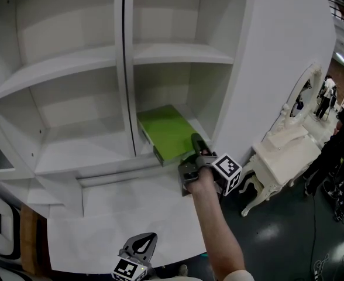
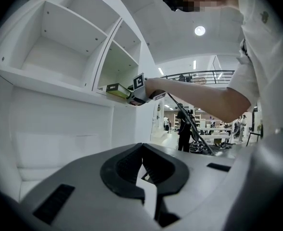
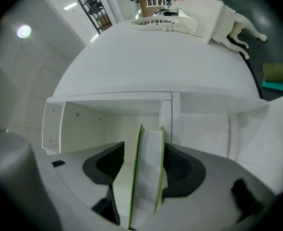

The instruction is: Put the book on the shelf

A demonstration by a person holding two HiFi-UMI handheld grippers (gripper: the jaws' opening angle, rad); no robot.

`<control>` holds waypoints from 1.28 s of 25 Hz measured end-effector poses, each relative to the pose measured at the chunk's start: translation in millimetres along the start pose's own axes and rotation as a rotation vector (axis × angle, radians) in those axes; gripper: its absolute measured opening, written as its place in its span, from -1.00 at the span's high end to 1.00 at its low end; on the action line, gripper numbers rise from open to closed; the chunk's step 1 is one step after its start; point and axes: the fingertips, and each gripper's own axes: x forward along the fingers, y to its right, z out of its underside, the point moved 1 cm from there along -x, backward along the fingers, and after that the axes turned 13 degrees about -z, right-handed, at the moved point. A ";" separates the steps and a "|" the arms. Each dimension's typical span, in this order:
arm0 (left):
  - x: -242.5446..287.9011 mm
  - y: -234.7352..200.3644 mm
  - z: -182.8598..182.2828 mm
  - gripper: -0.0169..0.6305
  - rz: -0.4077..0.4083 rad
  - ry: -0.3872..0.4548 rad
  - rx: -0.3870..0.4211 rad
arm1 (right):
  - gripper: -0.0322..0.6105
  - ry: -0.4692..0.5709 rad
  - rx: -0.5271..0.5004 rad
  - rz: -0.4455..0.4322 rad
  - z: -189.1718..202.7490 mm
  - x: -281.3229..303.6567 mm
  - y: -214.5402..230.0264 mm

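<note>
A green-covered book (image 1: 169,130) lies flat on the bottom board of the white shelf's right compartment (image 1: 160,89), its near corner sticking out past the front edge. My right gripper (image 1: 189,156) is at that corner. In the right gripper view the book (image 3: 146,177) stands between the jaws; a gap shows beside the left pad (image 3: 110,160), so the gripper (image 3: 144,147) is open. My left gripper (image 1: 144,242) hangs low in front of the white ledge, shut and empty (image 2: 141,147). From it, the book (image 2: 115,89) and the right gripper (image 2: 133,97) show at the shelf edge.
A vertical divider (image 1: 125,69) separates the empty left compartments (image 1: 84,139) from the right ones. A white ledge (image 1: 131,209) juts out below the shelf. An ornate white dressing table (image 1: 283,157) stands to the right, with people (image 1: 336,151) beyond it.
</note>
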 end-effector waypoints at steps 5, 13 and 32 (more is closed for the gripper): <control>-3.0 0.0 0.0 0.92 -0.005 -0.001 0.003 | 0.11 0.002 -0.008 0.013 -6.4 -10.0 1.6; -4.7 7.4 -0.6 0.92 0.006 0.001 0.005 | 0.11 -0.011 -0.003 -0.011 -10.6 -25.7 -0.9; -0.2 28.0 -5.8 0.92 0.051 0.021 0.015 | 0.86 -0.132 -0.203 -0.095 -4.5 -73.5 -16.3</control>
